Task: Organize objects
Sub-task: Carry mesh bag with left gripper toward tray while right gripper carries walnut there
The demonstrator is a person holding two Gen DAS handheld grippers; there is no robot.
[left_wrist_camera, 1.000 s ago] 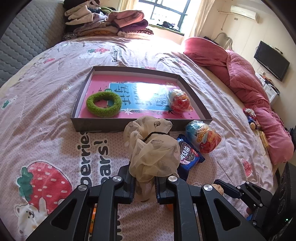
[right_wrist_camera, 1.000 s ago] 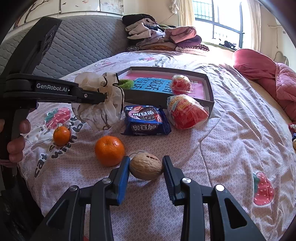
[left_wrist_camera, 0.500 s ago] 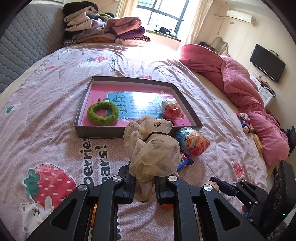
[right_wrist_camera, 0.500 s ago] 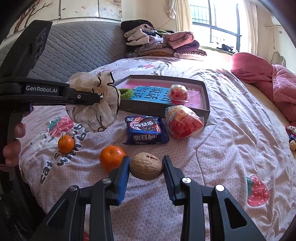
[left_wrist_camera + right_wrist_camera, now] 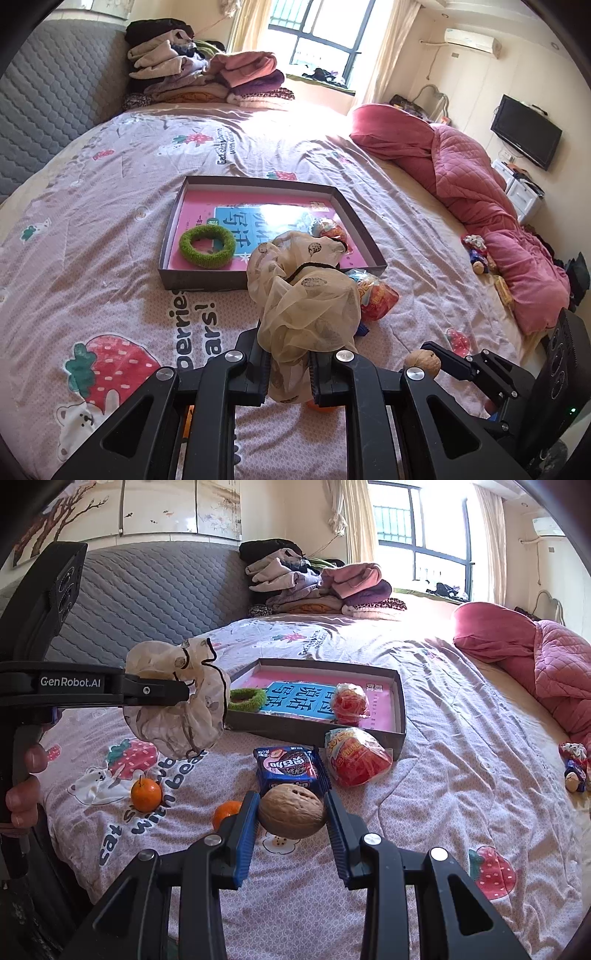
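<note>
My left gripper (image 5: 288, 363) is shut on a cream sheer scrunchie (image 5: 303, 291), held above the bed; from the right wrist view that scrunchie (image 5: 177, 701) hangs at the left gripper's tip (image 5: 184, 692). My right gripper (image 5: 291, 812) is shut on a brown walnut (image 5: 291, 816), lifted off the sheet; the walnut (image 5: 423, 363) also shows at lower right in the left wrist view. Ahead lies a shallow dark box (image 5: 199, 275) with a pink lining, holding a green ring scrunchie (image 5: 207, 245) and a red snack bag (image 5: 349, 703).
On the sheet lie a blue cookie pack (image 5: 291, 768), a red snack bag (image 5: 356, 757) and two small oranges (image 5: 146, 794) (image 5: 226, 812). A pink quilt (image 5: 476, 199) runs along the right, folded clothes (image 5: 207, 79) are piled at the far end. A hand (image 5: 22, 786) grips the left handle.
Both grippers have risen off the bed with their loads; the box and the snacks look smaller and farther below. The walnut now hangs clear of the sheet.
</note>
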